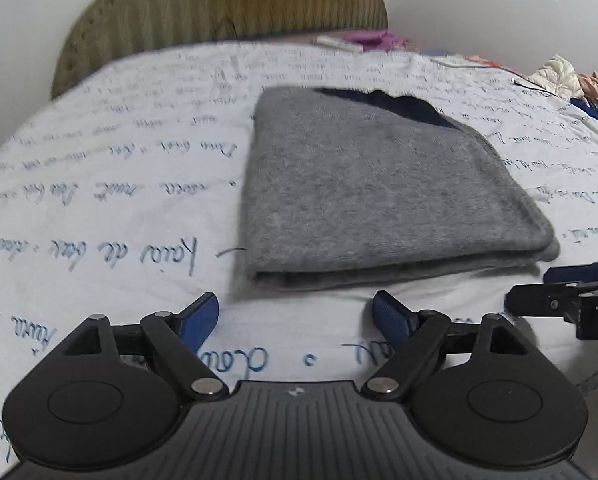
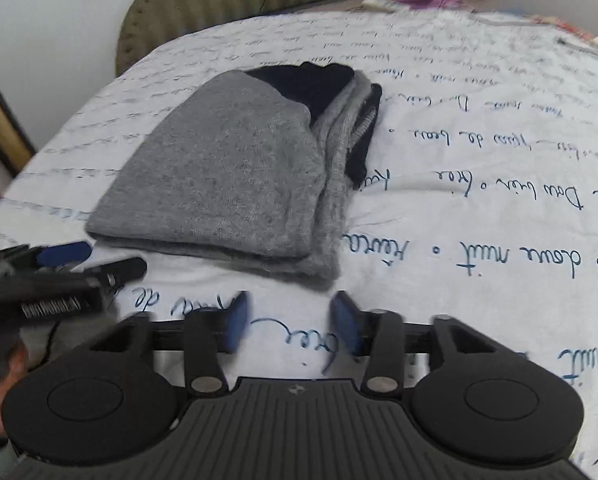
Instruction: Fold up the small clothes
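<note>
A grey knit garment with a dark navy part point(image 1: 383, 184) lies folded into a flat stack on the bed; in the right wrist view the garment point(image 2: 235, 176) shows several layers at its right edge. My left gripper point(image 1: 297, 320) is open and empty, just short of the fold's near edge. My right gripper point(image 2: 289, 324) is open and empty, just short of the garment's near right corner. The right gripper shows at the right edge of the left wrist view point(image 1: 571, 296), and the left gripper shows at the left of the right wrist view point(image 2: 71, 268).
The bed has a white sheet with blue handwriting print point(image 1: 119, 184). A padded olive headboard point(image 1: 227, 4) stands behind. Loose clothes point(image 1: 559, 76) and a pink item point(image 1: 375, 38) lie at the far edge. A hand point(image 2: 3, 384) holds the left gripper.
</note>
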{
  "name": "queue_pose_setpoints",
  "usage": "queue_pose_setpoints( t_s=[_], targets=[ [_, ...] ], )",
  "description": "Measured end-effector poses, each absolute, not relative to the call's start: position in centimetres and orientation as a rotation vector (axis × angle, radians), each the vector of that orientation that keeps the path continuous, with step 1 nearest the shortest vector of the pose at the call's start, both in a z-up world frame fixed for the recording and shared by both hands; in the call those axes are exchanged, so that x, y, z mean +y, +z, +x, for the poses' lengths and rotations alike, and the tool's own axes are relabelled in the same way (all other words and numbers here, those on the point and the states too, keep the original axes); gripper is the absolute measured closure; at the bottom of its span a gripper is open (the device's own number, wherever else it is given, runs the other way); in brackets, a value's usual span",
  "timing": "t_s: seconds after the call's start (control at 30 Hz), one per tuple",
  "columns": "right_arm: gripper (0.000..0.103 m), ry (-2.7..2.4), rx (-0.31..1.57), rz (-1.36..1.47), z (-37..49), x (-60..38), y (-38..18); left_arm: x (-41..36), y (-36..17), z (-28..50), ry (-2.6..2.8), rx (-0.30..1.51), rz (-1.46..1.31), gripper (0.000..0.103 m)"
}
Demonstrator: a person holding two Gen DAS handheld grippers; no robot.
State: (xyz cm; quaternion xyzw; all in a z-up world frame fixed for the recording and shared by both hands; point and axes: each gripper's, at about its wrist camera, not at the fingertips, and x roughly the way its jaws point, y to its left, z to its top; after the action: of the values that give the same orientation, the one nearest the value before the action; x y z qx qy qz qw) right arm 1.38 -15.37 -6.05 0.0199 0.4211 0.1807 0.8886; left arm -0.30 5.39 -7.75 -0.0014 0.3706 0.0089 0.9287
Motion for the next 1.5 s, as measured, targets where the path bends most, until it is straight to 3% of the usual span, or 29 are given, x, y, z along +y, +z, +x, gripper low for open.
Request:
queue_pose_setpoints(
  t_s=[0.13, 0.43, 1.5],
  targets=[
    [0.023, 0.297, 0.807, 0.02, 1.2, -13.9, -7.1, 5.7, -8.7, -0.9, 0.016, 0.723, 0.003, 0.007],
    [0.004, 0.204, 0.671, -0.073, 0.1, -12.7, -9.1, 5.7, -8.9, -0.8, 0.018, 0.71, -0.017, 0.005],
    [0.001, 0.187, 0.661, -0.058, -0.3, -12.6, -9.3, 5.6, -9.1, -0.9, 0.023, 0.718, -0.005, 0.001]
  ],
)
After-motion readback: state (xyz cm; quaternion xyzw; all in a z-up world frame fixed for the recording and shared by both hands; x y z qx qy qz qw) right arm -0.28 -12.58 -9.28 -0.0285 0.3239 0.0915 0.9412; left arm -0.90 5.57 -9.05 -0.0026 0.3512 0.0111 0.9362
